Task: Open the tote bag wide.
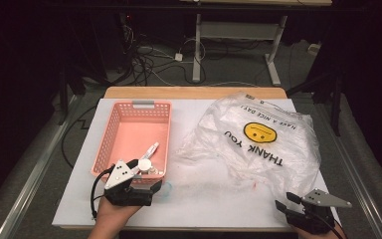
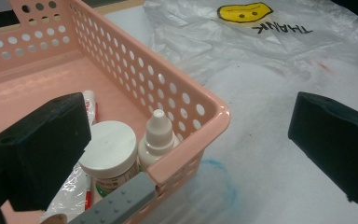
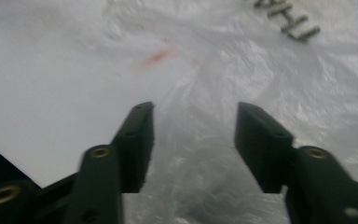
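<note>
From the high view, a pink perforated plastic basket (image 1: 138, 137) sits on the white table sheet (image 1: 204, 199), and the left gripper (image 1: 132, 191) hangs over the basket's near right corner, jaws spread apart and holding nothing. Inside the basket, by that corner, lie a white-capped round jar (image 1: 144, 164) and a slim white tube (image 1: 150, 150). To the right of the basket spreads a crumpled clear plastic bag (image 1: 258, 139) printed with a yellow smiley face and "THANK YOU". The right gripper (image 1: 284, 203) rests at the bag's near right edge, well apart from the basket. Beyond the table, cables trail over a grey floor under a white desk frame (image 1: 238, 37) in a dark room.

The left gripper view adds what the overhead angle hides: a small white dropper bottle (image 2: 157, 140) stands upright, touching the jar (image 2: 108, 149), tucked against the basket (image 2: 186, 100) wall. One jaw hangs inside the basket, the other outside over the sheet, where a faint blue ring mark (image 2: 219, 182) sits just beside the basket's corner. The bag (image 2: 261, 42) lies farther off.

The right gripper view shows its jaws parted, with a fold of the bag (image 3: 196, 154) lying between them, unclamped, and a red smear (image 3: 157, 57) beyond.
</note>
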Action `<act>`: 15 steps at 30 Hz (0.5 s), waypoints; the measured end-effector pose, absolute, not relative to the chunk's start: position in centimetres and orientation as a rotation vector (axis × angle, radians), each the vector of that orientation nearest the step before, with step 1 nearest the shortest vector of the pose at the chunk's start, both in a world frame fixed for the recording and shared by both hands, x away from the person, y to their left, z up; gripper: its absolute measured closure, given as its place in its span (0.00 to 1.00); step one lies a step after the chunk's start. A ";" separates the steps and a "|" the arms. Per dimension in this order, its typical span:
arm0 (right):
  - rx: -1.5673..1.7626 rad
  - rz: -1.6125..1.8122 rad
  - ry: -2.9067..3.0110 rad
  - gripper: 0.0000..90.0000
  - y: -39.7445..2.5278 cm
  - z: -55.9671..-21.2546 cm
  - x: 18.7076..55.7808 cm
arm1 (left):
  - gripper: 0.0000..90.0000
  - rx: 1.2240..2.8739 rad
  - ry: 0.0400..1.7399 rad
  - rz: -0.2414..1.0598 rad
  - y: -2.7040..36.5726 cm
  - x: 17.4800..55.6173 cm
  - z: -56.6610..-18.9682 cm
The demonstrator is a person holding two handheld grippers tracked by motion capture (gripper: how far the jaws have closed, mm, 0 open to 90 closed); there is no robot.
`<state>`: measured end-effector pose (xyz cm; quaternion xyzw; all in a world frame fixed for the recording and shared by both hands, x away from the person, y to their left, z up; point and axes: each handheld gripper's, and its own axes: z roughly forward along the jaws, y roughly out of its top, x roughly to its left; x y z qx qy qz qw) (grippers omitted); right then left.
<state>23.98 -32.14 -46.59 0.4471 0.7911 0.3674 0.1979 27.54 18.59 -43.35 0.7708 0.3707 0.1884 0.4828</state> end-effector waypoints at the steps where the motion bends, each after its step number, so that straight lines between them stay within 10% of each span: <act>1: 1.251 1.028 2.214 0.59 -32.1 -46.6 24.0 | 0.00 1.879 0.905 0.459 18.6 27.6 -43.4; 4: 1.225 0.988 2.238 1.00 -33.0 -47.1 23.8 | 0.00 1.873 0.911 0.452 18.7 27.9 -43.4; 15: 1.078 1.056 2.282 1.00 -30.4 -46.2 22.6 | 0.00 1.863 0.902 0.441 18.5 28.2 -43.2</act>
